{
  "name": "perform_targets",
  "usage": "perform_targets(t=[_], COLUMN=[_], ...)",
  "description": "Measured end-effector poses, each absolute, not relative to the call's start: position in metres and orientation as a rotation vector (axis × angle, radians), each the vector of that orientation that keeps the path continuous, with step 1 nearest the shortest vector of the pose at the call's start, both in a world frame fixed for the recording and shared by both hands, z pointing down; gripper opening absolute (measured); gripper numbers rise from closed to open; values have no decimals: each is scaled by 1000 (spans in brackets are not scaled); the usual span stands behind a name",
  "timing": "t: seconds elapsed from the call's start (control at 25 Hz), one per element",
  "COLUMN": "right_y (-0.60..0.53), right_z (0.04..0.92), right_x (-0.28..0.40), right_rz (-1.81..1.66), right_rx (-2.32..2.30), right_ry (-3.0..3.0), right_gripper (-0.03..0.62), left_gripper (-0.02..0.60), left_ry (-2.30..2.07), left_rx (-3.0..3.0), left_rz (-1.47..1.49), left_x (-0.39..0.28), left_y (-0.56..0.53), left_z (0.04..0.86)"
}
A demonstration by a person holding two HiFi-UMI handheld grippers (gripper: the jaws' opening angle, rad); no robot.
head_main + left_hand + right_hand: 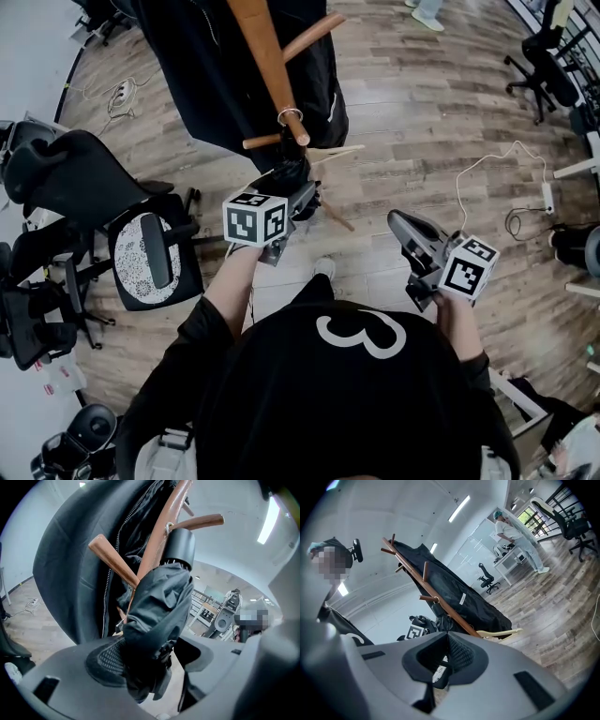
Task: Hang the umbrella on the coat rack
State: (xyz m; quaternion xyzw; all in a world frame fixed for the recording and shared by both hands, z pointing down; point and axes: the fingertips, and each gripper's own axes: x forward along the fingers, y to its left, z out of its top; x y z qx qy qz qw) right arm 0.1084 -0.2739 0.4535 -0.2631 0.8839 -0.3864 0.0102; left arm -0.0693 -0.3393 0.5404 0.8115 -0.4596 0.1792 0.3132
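Close by the coat rack [264, 52], the left gripper [296, 195] clamps the folded black umbrella [291, 176].

The umbrella's bunched fabric [157, 616] sits just beside the rack's wooden pole, below a metal ring [291, 116] and next to a lower peg [112, 559]. A black coat [187, 66] draped over the rack crowds those pegs. The right gripper [405, 228] hangs apart from the rack, its jaws pinched together on nothing. An office chair [155, 248] stands near the rack's foot, and a white power strip [547, 197] lies well away from it.
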Motion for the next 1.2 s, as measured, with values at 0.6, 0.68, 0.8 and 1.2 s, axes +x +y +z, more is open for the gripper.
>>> perform_targets(t=[0.6, 0.68, 0.8, 1.2], right_y=[-251, -243, -230, -159], right_z=[457, 453, 442, 395], right_x=[103, 99, 95, 93], right_rz=[-1196, -1171, -1122, -886], right_rx=[-774, -751, -707, -549], right_ry=[2835, 2864, 2899, 3021], right_gripper=[26, 26, 26, 26], left_gripper=[293, 293, 247, 46], left_ry=[-1298, -1257, -1225, -1017], left_rx=[2131, 2162, 2215, 2413], left_rz=[349, 311, 245, 143], left_x=[-87, -77, -61, 13], left_y=[-299, -284, -260, -149], left_z=[510, 495, 466, 387])
